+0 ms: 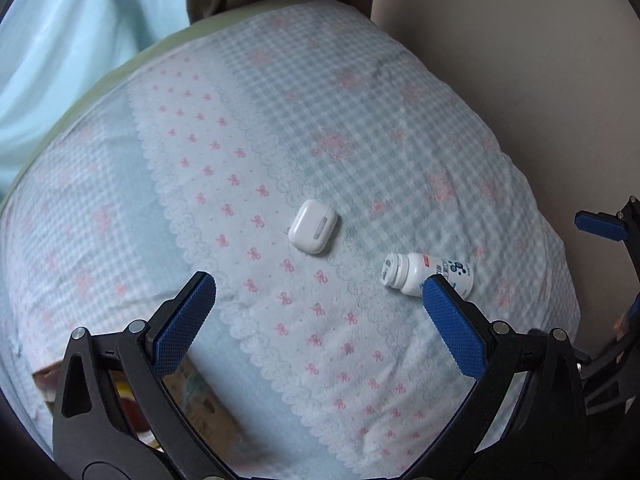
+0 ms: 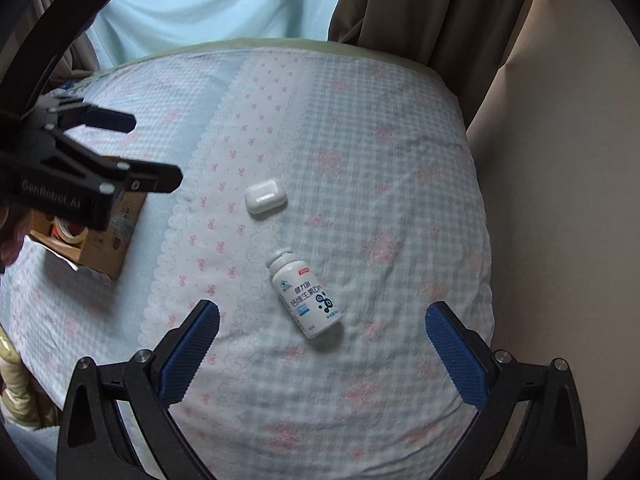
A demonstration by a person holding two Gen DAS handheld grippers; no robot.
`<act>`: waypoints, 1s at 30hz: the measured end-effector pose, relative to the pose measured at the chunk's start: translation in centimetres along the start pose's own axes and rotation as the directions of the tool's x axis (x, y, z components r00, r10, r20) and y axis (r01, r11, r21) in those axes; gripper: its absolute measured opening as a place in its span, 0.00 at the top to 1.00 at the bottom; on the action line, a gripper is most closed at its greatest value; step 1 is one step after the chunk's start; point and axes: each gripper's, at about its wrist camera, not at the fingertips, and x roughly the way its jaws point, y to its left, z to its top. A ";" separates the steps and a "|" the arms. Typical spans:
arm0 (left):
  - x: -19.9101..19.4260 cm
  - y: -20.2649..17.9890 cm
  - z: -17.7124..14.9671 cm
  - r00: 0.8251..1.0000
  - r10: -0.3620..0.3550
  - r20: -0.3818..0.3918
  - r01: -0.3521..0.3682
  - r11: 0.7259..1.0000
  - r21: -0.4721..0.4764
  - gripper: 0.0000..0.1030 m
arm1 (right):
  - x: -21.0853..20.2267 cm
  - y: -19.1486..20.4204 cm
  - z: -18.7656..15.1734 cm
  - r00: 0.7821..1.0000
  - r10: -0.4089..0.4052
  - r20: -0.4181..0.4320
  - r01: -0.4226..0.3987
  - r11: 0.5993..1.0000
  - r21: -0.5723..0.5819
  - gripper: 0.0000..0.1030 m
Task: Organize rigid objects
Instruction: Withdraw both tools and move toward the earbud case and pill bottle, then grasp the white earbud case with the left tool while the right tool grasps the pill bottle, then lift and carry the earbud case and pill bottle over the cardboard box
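A bed (image 1: 360,128) fills both views, covered in a pale blue checked quilt with a white band of pink bows, set against a beige wall (image 1: 540,60) with a brown curtain (image 2: 420,20) behind.

Near the middle of the quilt lies a white earbud case (image 1: 313,226), and just beside it, toward the wall side, a white pill bottle (image 1: 424,274) on its side, the two not touching.

In the left wrist view the left gripper (image 1: 320,298) hovers above the quilt, its blue pads spread wide with nothing between them; the right-hand pad overlaps the bottle's lower edge in the picture, though whether it touches cannot be told. The right gripper shows only as a blue pad and black frame at the far right edge.

The right wrist view shows the bottle's label (image 2: 310,298) face up, with blue printing, and the cap end pointing toward the earbud case (image 2: 265,197). The right gripper (image 2: 322,326) is wide open and empty, the bottle lying just beyond the gap between its pads. Only this view shows a cardboard box (image 2: 104,240) on the quilt, well to the left of the case, with a roll of tape (image 2: 68,230) inside, partly hidden by the left gripper (image 2: 132,152).
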 end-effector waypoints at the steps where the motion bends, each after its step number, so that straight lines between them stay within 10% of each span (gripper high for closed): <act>1: 1.6 0.1 0.6 1.000 -0.004 -0.015 0.004 1.000 0.016 0.00 | 1.1 -0.2 -0.2 1.000 0.004 -0.013 -0.004 1.000 -0.015 0.00; 17: 17.9 0.3 3.7 0.963 0.043 -0.265 0.032 0.961 0.274 0.16 | 15.2 1.7 1.5 0.969 0.035 -0.244 -0.083 0.979 -0.188 0.01; 22: 19.0 -0.3 3.4 0.959 0.060 -0.275 0.041 0.937 0.347 0.23 | 16.9 3.0 1.4 0.958 0.012 -0.286 -0.089 0.962 -0.259 0.25; 25: 19.0 -1.0 3.4 0.958 0.060 -0.280 0.052 0.924 0.379 0.44 | 17.5 3.6 1.2 0.948 0.024 -0.319 -0.117 0.954 -0.277 0.47; 30: 19.2 -2.0 4.4 0.954 0.058 -0.295 0.069 0.912 0.404 0.60 | 17.4 4.8 1.0 0.947 -0.020 -0.321 -0.087 0.944 -0.318 0.51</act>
